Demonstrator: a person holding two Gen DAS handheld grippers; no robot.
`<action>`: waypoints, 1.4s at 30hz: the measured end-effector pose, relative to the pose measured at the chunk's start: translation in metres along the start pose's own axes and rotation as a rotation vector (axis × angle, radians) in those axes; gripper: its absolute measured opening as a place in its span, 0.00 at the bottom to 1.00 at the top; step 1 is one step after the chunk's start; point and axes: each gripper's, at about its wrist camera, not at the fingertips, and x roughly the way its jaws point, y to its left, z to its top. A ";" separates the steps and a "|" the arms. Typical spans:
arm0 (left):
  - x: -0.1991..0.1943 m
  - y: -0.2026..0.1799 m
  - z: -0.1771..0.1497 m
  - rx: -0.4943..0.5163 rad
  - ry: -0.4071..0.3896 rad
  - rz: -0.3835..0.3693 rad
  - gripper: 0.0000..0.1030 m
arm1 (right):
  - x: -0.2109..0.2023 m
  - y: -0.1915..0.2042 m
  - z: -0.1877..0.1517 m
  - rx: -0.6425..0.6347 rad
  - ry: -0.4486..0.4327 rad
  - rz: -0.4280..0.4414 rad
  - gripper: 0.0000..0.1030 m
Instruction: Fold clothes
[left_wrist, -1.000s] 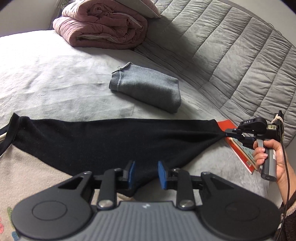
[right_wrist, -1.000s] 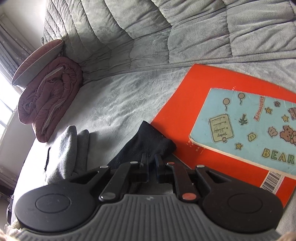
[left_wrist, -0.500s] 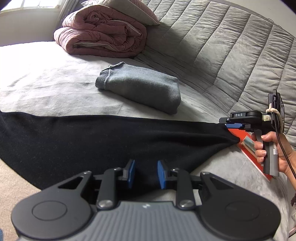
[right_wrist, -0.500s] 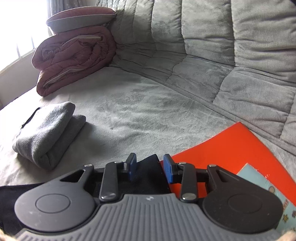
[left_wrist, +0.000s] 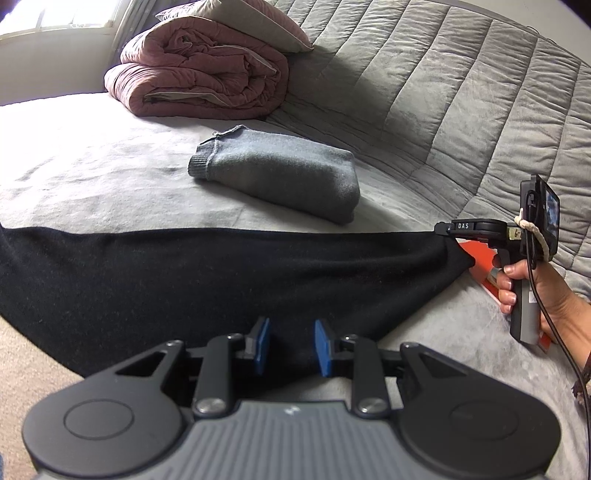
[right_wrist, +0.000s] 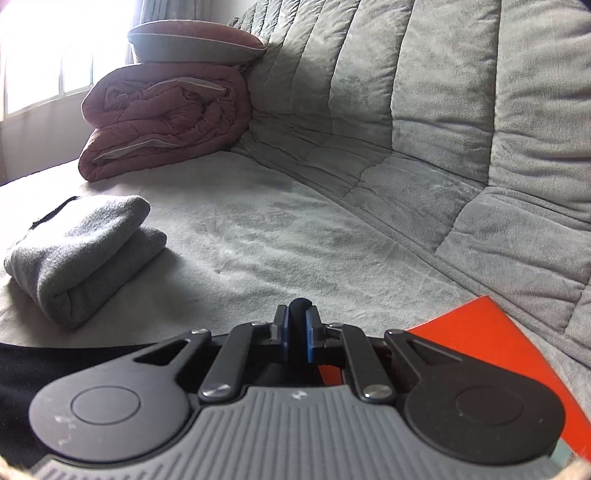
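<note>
Right gripper (right_wrist: 296, 338) closing on black garment (left_wrist: 221, 280) corner; left gripper (left_wrist: 288, 347) grips its edge beside folded grey sweater (left_wrist: 280, 177).

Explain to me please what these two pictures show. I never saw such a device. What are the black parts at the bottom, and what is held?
No robot here: a person holds a hand-held gripper in each hand, and a camera on each looks forward along its two fingers. The black parts are the gripper bodies.

The left wrist view shows the left gripper, its blue pads apart with black cloth between them; whether they press it is unclear. It also shows the person's right hand.

The right wrist view shows the right gripper closing on a corner of that cloth.

On the grey bed lie a folded grey garment, a rolled pink quilt with a pillow on top, and an orange book.
</note>
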 end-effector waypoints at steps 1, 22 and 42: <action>0.000 -0.001 0.000 0.002 0.001 0.002 0.27 | 0.003 0.002 -0.001 -0.016 0.019 -0.003 0.09; 0.033 -0.055 0.010 0.027 0.083 -0.082 0.28 | -0.059 0.075 -0.029 -0.053 0.121 0.259 0.20; 0.007 -0.047 0.011 -0.023 0.078 -0.069 0.33 | -0.052 0.046 -0.024 -0.025 0.141 0.138 0.29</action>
